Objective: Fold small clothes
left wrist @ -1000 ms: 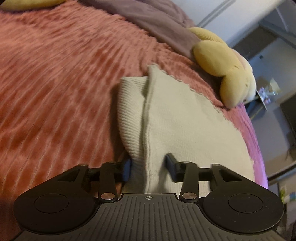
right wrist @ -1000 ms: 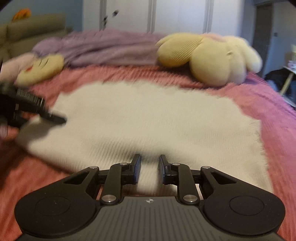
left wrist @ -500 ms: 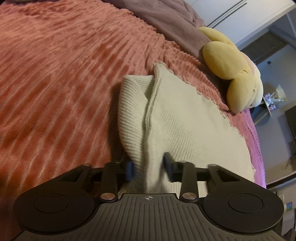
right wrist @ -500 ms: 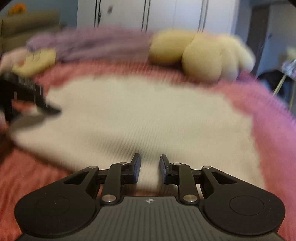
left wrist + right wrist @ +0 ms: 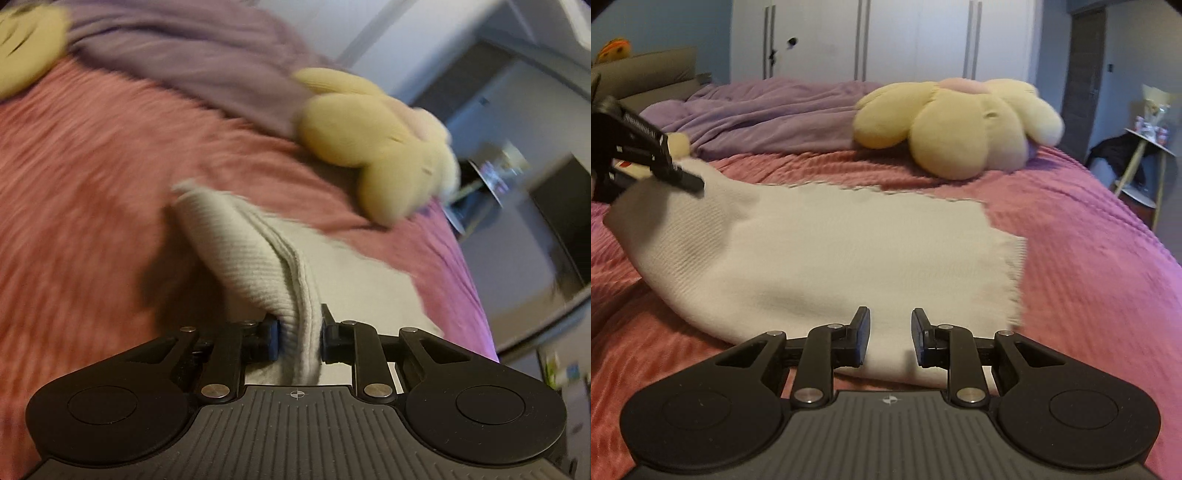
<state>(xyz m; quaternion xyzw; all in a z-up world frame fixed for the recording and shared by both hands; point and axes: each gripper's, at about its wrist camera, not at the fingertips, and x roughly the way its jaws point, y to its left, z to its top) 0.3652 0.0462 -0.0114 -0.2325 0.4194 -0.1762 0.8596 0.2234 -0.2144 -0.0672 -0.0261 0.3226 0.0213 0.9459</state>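
**A:** Status on the knit?

**B:** The cream knit garment (image 5: 827, 243) lies on the pink bedspread (image 5: 1089, 258), on the near side of the yellow flower cushion (image 5: 960, 125), well apart from it. My left tongs (image 5: 300, 332) are closing on a bunched ribbed edge of it; the cloth fills the gap and both pads look pressed in. My right tongs (image 5: 890, 334) are pinched on the near hem, with cloth between the pads.

**A:** How will it handle?

**B:** My guess: light, soft and stretchy. No stiffness, so it sags between two holds. The rib gives some friction, so slip risk is low. The frayed edge toward the cushion's right side could snag, and a pad could pick up the bedspread pile under the hem.

**A:** Where to hold?

**B:** At corners or seamed edges. The doubled rib in my left tongs is thick and a good bite. The right has only a thin hem, which is weaker.

**A:** Pose?

**B:** Both tongs point forward and down toward the cushion. In the right view the left tongs (image 5: 683, 181) sit at the garment's far-left corner, lifted off the bedspread with cloth tented under them. The right tongs sit low, near the bed. The left view is motion-blurred, so fine detail there is unclear.
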